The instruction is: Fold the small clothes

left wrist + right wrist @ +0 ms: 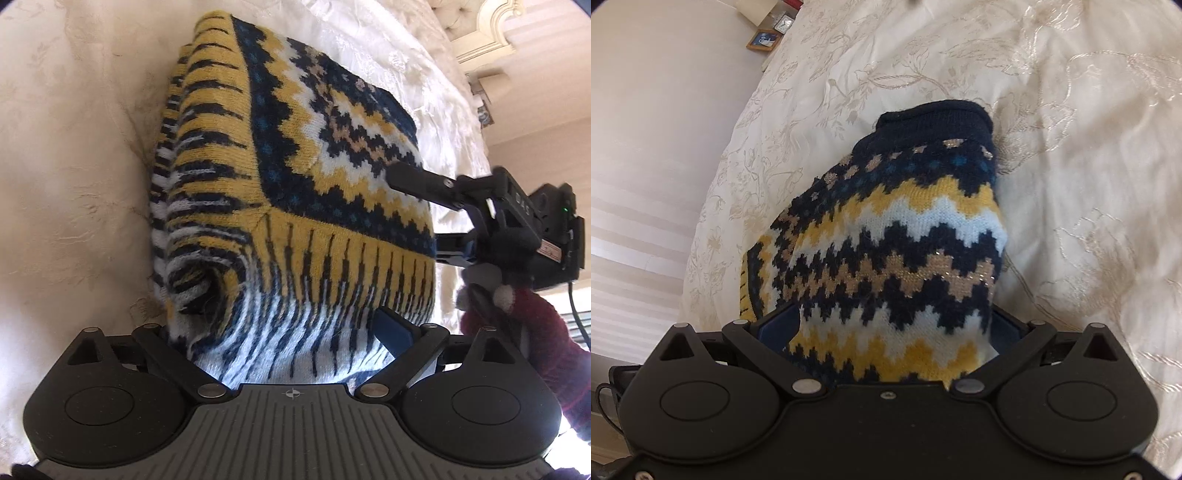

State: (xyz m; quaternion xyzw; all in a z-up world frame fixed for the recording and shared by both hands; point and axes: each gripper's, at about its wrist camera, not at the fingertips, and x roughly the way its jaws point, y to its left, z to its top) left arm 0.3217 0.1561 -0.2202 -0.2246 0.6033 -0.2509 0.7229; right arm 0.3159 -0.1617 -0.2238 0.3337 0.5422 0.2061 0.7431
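Observation:
A folded knit sweater (295,177), patterned in yellow, navy and white zigzags, lies on a cream embroidered bedspread (74,147). Its thick rolled near end sits between the fingers of my left gripper (280,332), which stand wide apart. One blue pad (391,328) shows; the other finger is hidden behind the knit. My right gripper (417,214) comes in from the right, one finger over the sweater's edge and one under it. In the right wrist view the sweater (897,240) fills the wide gap of that gripper (890,321), navy collar (934,114) at the far end.
A hand in a burgundy sleeve (517,332) holds the right gripper. A carved cream headboard (491,29) stands at the back. In the right wrist view the bedspread (1071,147) spreads to the right, with a small picture frame (764,38) and a clock (783,24) far left.

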